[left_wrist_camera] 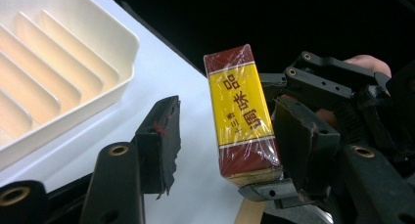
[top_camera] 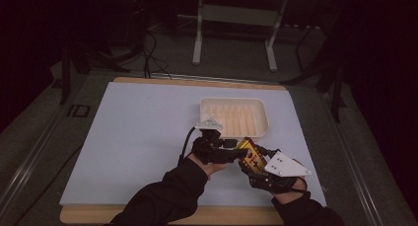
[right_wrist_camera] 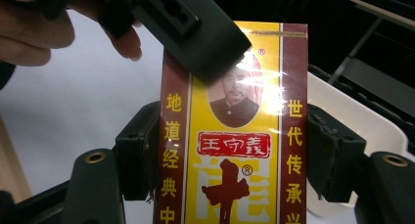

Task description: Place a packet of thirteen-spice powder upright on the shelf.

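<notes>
Boxed packet held between two claws above the counter, beside the tray

Packet (right_wrist_camera: pixel 235 136): a red-and-yellow box in clear film, printed with characters and a small portrait. It is off the counter (top_camera: pixel 138 137), in the air at the near right of the white surface, just in front of the ribbed white tray (top_camera: pixel 234 116).

Right claw (top_camera: pixel 250 163): clamped on the packet. In the right gripper view both black pads press the two long red edges, with the printed face turned toward that camera. This edge grip leaves the broad faces and the upper end free for a second grasp.

Left claw (top_camera: pixel 235 148): partly open and set around the packet's free end. In the left gripper view one pad (left_wrist_camera: pixel 306 141) lies against the packet's side, while the other pad (left_wrist_camera: pixel 159 141) stands clear with bare counter showing in the gap. Judgement: it does not yet grip; the arrangement reads as a transfer from right to left.

Tray: empty, upright, its ribs exposed, and near the left claw. Judgement: it is the likely destination, which explains why the packet is held close by it.

Risk, as judged: the film wrap looks slick, so release by the right claw before the left clamps could drop the packet.
</notes>
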Motion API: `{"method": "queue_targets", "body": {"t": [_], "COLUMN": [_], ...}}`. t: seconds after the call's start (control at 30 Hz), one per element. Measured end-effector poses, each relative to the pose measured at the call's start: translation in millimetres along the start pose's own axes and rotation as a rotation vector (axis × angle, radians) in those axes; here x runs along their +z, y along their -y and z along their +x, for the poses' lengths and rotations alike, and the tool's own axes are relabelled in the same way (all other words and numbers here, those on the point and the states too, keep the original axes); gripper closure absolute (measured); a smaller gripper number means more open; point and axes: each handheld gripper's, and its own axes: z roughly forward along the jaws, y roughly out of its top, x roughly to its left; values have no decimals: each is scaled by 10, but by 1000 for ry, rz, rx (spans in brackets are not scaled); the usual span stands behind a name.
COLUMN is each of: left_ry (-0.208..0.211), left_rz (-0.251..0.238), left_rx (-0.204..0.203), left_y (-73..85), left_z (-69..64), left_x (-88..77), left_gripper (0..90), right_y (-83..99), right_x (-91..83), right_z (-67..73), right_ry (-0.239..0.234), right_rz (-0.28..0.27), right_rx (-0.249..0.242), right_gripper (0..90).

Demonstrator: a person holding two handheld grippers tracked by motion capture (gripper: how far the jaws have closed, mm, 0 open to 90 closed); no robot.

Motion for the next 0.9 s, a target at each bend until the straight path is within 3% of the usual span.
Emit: {"method": "queue_targets", "body": {"t": [0.1, 0.13, 0.3, 0.47, 0.63, 0.9], "left_ry": [14, 8, -12, -43, -42, -80], "left_rz": [13, 12, 11, 11, 12, 19], "left_rx": [-1, -1, -29, -25, -19, 26], "left_y": [0, -1, -16, -37, -77, -168], "left_z": [-18, -32, -52, -99, -128, -221], "left_x": [19, 25, 33, 56, 59, 36], "left_gripper": [537, 587, 655, 677, 684, 686], "right_y": [-1, 0, 14, 25, 28, -17], "right_x": [9, 15, 38, 57, 38, 21], "right_z": [3, 3, 17, 27, 36, 1], "right_ry": [-5, -6, 21, 45, 72, 69], "right_rz": [1, 3, 10, 12, -5, -5], "right_rx": [-2, 1, -1, 5, 8, 18], "right_gripper": [321, 321, 319, 317, 314, 266]}}
